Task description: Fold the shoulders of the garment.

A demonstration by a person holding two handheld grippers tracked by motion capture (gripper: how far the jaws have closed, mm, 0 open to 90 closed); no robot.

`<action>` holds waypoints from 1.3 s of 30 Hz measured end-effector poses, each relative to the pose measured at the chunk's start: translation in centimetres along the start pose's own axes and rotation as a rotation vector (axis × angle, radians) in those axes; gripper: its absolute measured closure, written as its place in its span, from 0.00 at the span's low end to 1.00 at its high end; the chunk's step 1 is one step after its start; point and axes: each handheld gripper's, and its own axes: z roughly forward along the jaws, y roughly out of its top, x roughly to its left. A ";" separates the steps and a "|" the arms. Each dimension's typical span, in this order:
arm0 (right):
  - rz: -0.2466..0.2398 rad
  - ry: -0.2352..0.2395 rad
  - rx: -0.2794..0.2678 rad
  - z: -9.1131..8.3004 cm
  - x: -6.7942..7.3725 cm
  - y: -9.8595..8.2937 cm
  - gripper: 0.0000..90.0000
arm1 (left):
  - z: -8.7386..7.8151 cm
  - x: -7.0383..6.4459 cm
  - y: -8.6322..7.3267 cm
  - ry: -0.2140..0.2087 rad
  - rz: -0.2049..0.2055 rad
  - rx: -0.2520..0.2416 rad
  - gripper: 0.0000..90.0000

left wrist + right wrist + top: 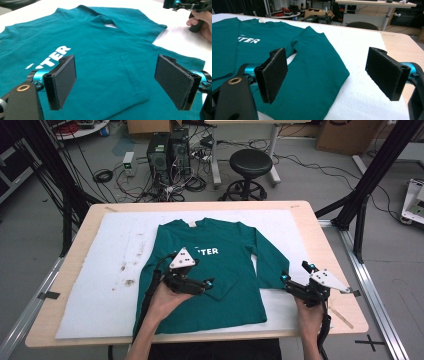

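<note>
A dark green long-sleeve shirt [225, 270] with white letters lies face up on a white sheet [100, 285]. My left gripper [207, 285] hovers open over the shirt's lower front, nothing between its pads [62, 80]. In the left gripper view a folded layer of the shirt [120, 75] lies under the jaws. The shirt's right sleeve [270, 265] stretches down toward my right gripper [296, 272], which stands open just past the cuff. In the right gripper view the sleeve [312, 67] lies below the left pad [273, 75]. The right gripper [185, 5] also appears far off in the left gripper view.
The sheet covers most of a wooden table [330, 250]; brown stains [126, 272] mark its left part. On the floor behind stand a black stool [250, 165], computer towers [167, 152] and loose cables. Black frame posts [370, 175] rise at the right.
</note>
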 end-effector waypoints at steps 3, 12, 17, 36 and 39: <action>0.002 0.000 0.001 0.0 0.0 0.0 0.20 | -1.3 0.9 -0.4 0.034 -0.013 0.002 0.20; 0.004 -0.001 0.004 0.0 0.1 0.0 0.20 | -4.8 3.0 -1.5 0.113 -0.050 -0.033 0.21; 0.003 -0.004 0.006 0.0 0.1 0.0 0.20 | -7.0 5.1 -2.7 0.177 -0.074 -0.034 0.28; -0.008 -0.010 0.007 0.1 0.1 0.0 0.20 | -11.3 10.4 -8.4 0.366 -0.178 -0.045 0.45; -0.006 -0.011 0.007 0.0 0.1 0.0 0.20 | -11.4 10.6 -9.0 0.360 -0.178 -0.048 0.45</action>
